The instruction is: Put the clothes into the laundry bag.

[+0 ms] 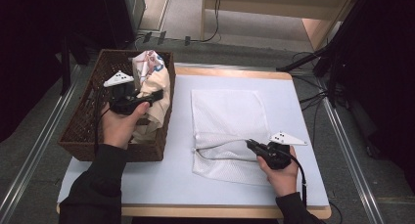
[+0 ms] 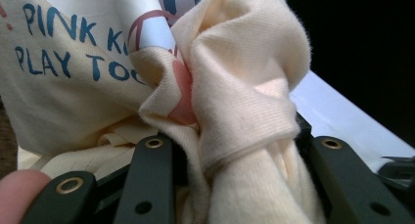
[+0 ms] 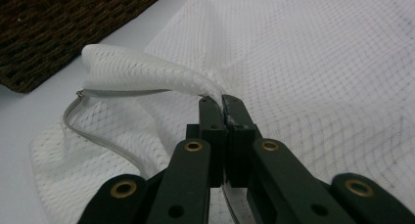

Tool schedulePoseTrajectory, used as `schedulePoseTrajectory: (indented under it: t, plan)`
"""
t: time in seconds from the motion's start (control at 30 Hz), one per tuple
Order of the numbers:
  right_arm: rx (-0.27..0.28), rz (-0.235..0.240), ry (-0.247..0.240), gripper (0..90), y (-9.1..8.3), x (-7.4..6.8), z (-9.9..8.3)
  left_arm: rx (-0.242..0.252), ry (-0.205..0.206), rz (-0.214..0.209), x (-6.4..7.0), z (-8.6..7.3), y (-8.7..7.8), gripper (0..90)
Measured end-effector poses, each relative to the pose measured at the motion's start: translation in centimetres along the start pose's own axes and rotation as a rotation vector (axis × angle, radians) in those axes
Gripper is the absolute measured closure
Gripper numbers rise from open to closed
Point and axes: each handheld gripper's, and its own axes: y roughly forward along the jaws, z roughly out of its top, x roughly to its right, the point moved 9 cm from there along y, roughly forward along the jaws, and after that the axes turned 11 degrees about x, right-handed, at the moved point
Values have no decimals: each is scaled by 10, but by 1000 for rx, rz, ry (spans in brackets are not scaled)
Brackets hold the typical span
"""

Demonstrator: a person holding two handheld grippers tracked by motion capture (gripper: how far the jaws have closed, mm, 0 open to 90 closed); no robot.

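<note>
Nearest me, my right tongs (image 1: pixel 250 144) are pressed together on the upper edge of the white mesh laundry bag (image 1: pixel 230 121), pinching the netting beside its grey zipper (image 3: pixel 98 131) and lifting that edge so the mouth gapes toward the basket. The bag lies flat on the white tabletop (image 1: pixel 171 175), just right of the middle, with my right hand (image 1: pixel 280 172) behind the tongs near the front edge.

Farther off and to the left, my left hand (image 1: pixel 117 128) holds the left tongs (image 1: pixel 159 94) over the brown wicker basket (image 1: pixel 83 131), which sits at the tabletop's left side. Those tongs are closed around a bunched fold of a cream garment (image 2: pixel 244 87) printed with blue lettering and pink shapes; the cloth is gathered thick between the jaws. The garment stands partly raised from the basket, its lower part draped inside against the right wall.
</note>
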Motion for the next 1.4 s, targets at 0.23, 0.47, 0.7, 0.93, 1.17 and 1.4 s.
schedulePoseTrajectory:
  t: [0.23,0.47,0.7,0.93,1.17,1.4]
  plan:
    - [6,-3,-3,890,0,0,0,-8,11,-60,31,-7,10,603]
    - [2,11,1,889,2,-2,-2,7,-18,-114,54,-11,6,603]
    - [4,14,10,889,2,-3,-1,-2,11,-180,85,-26,1,602]
    - [4,19,13,889,3,-3,-1,-47,24,-283,128,-54,-3,602]
    - [-7,15,32,889,5,-1,-2,-92,-20,-373,159,-86,-13,599]
    - [-13,-3,31,886,7,1,-2,-223,-1,-457,189,-142,-12,583]
